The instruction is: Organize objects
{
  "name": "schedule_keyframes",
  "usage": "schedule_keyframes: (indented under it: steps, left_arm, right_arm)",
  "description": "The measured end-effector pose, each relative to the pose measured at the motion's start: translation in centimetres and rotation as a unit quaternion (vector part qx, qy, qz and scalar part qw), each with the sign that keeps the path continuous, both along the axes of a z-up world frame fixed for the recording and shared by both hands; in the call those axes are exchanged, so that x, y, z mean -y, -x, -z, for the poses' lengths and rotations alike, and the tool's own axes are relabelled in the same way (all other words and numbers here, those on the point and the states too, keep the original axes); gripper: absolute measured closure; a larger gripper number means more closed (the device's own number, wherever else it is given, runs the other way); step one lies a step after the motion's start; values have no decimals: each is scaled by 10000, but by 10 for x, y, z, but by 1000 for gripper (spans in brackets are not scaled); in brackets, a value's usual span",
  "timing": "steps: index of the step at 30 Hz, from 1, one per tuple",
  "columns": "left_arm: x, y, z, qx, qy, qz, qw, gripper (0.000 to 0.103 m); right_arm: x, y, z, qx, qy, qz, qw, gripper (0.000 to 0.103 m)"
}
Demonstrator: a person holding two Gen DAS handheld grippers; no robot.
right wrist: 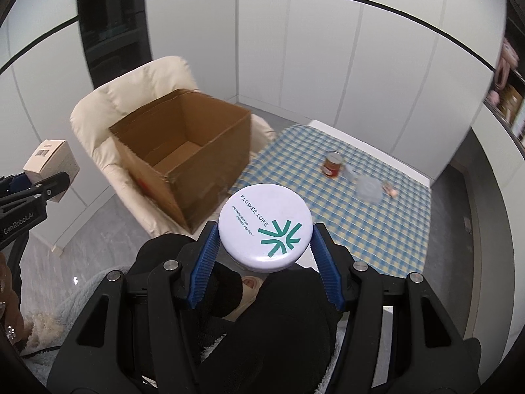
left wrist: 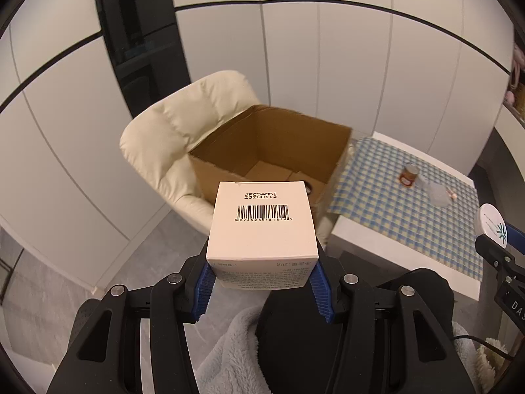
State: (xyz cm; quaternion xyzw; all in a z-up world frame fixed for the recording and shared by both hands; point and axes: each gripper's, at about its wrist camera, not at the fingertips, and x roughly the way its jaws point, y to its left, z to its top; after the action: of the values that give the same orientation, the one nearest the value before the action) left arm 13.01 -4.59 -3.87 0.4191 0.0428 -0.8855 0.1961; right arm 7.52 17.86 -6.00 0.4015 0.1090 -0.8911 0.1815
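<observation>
The left gripper (left wrist: 262, 275) pinches a small white box (left wrist: 262, 223) just in front of the open cardboard box (left wrist: 272, 151) on the chair (left wrist: 170, 131), nearer than the right gripper (right wrist: 265, 252) pinching a round white case (right wrist: 265, 226).

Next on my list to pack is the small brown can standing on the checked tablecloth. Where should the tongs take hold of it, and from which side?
Grip the small brown can around its round side wall, at mid-height. It stands upright, so come from the near side, where the checked tablecloth is bare; the clear plastic container sits close on its right.
</observation>
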Motion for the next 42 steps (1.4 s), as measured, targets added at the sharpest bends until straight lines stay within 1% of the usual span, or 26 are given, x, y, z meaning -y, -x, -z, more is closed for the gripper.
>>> schedule_keyframes:
  steps: [6, 8, 14, 22, 26, 29, 31, 37, 39, 42]
  left_arm:
    - [28, 2, 15, 183, -102, -325, 9993, 51]
    - [35, 3, 20, 241, -143, -388, 9989, 51]
    - [42, 9, 29, 350, -207, -428, 9983, 51]
    - [52, 30, 38, 408, -306, -410, 9979, 51]
    - [56, 47, 44, 462, -334, -384, 9976, 51]
    - [59, 60, 50, 521, -439, -344, 9971, 51]
    - [64, 71, 54, 563, -534, -325, 9965, 51]
    - [82, 100, 62, 562, -621, -383, 9958, 51]
    - [88, 110, 64, 515, -607, -371, 9961, 51]
    - [95, 126, 67, 466, -490, -399, 9969, 51]
  right_arm:
    - [37, 10, 18, 197, -199, -410, 9988, 43]
    - [43, 11, 23, 267, -235, -506, 9981, 43]
    - [54, 20, 35, 409, -308, -588, 9970, 43]
    - [65, 34, 40, 429, -368, -662, 9962, 43]
    - [75, 47, 46, 473, -378, -707, 9957, 43]
    - [84, 60, 51, 525, -386, -734, 9952, 43]
    - [91, 70, 56, 570, -413, -753, 9947, 43]
    - [108, 96, 69, 679, -509, -882, 9925, 43]
    - [114, 106, 73, 705, -517, -908, 9920, 43]
    - [126, 124, 77, 726, -472, -958, 9916, 43]
